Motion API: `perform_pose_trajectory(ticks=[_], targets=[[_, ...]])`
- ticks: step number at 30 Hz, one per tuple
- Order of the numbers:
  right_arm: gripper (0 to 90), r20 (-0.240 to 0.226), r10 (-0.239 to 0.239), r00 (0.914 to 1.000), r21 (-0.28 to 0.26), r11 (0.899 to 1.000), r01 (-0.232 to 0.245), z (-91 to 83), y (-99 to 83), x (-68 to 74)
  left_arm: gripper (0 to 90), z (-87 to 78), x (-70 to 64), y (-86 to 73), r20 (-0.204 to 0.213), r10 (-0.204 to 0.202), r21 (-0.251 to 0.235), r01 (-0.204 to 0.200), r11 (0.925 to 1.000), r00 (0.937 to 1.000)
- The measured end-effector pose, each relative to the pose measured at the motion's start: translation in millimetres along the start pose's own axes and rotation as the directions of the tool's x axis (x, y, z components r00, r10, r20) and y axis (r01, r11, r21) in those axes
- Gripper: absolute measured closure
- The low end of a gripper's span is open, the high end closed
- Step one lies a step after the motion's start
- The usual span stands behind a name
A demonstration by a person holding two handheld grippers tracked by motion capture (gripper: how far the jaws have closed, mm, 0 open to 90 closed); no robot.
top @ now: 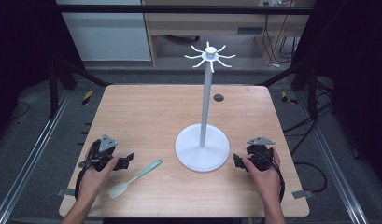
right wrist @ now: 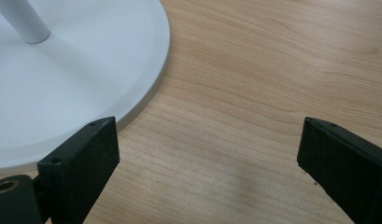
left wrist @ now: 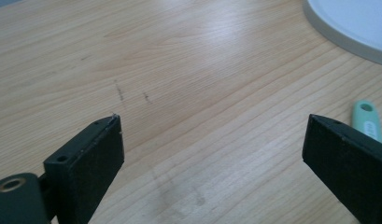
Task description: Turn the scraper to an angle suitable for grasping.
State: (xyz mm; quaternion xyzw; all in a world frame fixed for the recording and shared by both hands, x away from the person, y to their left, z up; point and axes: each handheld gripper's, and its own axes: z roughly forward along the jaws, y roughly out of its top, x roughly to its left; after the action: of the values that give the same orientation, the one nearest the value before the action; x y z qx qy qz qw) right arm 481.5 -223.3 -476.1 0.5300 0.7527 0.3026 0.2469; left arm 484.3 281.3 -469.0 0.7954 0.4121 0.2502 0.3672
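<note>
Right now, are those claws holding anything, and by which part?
Nothing is held. The left claw and right claw are both open over bare table; the spatula lies untouched beside the left one.

Pale wooden bench [top: 146,116] — smooth, faintly sheened grain with a few scuffs. White hook stand [top: 202,149] looks matt-painted metal; mint-green spatula [top: 135,178] smooth plastic; the black jaws — matt.

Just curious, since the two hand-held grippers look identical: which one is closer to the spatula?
The left gripper. The spatula lies just beside it, while the right gripper sits beyond the white stand's base.
</note>
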Motion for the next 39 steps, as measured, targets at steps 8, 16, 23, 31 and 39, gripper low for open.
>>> perform_pose_trajectory(ticks=[8, 16, 23, 31, 39], targets=[[6.1, 0.020, 0.002, 0.9998, 0.006, 1.000, -0.002, -0.4, -0.9, 0.6, 6.9, -14.2, -17.7, 25.7, 0.086, 0.067, -0.087, -0.060, 0.9944, 0.9941], [6.1, 0.018, 0.008, 0.9998, 0.004, 1.000, -0.008, 0.6, -0.9, 0.7, 8.9, -4.9, -28.7, 76.4, 0.084, 0.134, -0.038, -0.131, 0.9907, 0.9875], [6.2, 0.020, -0.008, 0.9998, 0.002, 1.000, 0.008, 1.2, -0.1, 3.3, 17.4, 6.5, -38.6, 63.8, 0.071, 0.100, 0.013, -0.101, 0.9948, 0.9925], [8.3, 0.023, -0.008, 0.9997, 0.007, 1.000, 0.008, 0.6, 1.0, 4.2, 47.1, 13.4, -50.4, 46.8, 0.123, 0.139, 0.121, -0.153, 0.9807, 0.9827], [12.8, 0.018, -0.006, 0.9998, 0.029, 1.000, 0.006, 3.0, -0.1, 2.4, 72.1, 19.4, -59.0, 42.9, 0.174, 0.149, 0.183, -0.180, 0.9664, 0.9735]])
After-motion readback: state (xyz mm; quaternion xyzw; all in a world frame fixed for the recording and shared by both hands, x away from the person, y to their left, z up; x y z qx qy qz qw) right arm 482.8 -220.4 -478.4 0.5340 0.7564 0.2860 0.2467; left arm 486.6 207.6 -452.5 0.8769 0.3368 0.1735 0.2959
